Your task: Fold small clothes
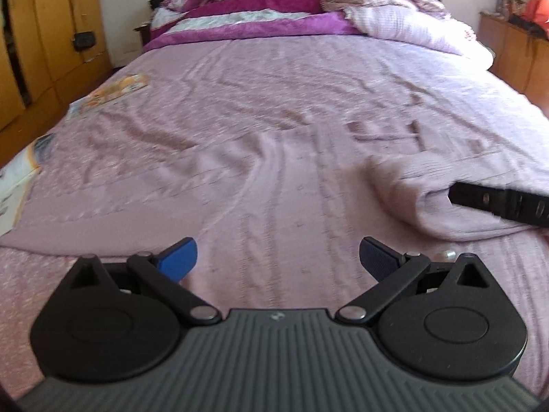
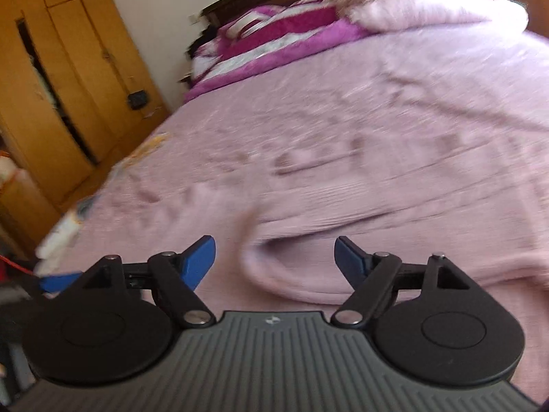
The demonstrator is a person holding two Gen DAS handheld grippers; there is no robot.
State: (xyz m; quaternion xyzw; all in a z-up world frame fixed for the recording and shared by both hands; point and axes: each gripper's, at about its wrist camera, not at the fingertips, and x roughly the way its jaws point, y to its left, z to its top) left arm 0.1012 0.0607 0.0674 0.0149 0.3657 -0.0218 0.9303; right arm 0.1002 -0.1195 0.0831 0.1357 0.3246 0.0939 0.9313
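Observation:
A pale pink knit garment (image 1: 274,185) with cable ribs lies spread on the pink bed cover. Its right part is folded over into a rounded fold (image 1: 439,189); the same fold shows in the right wrist view (image 2: 326,257). My left gripper (image 1: 278,261) is open and empty, low over the garment's near edge. My right gripper (image 2: 274,261) is open and empty, right in front of the fold; one of its black fingers (image 1: 497,202) shows at the right of the left wrist view, beside the fold. The right wrist view is motion-blurred.
A purple and white striped blanket (image 1: 254,13) and a bunched pale quilt (image 1: 405,10) lie at the bed's head. A printed paper (image 1: 113,92) lies at the left bed edge. Wooden wardrobes (image 1: 44,27) stand at the left, a wooden cabinet (image 1: 514,48) at the right.

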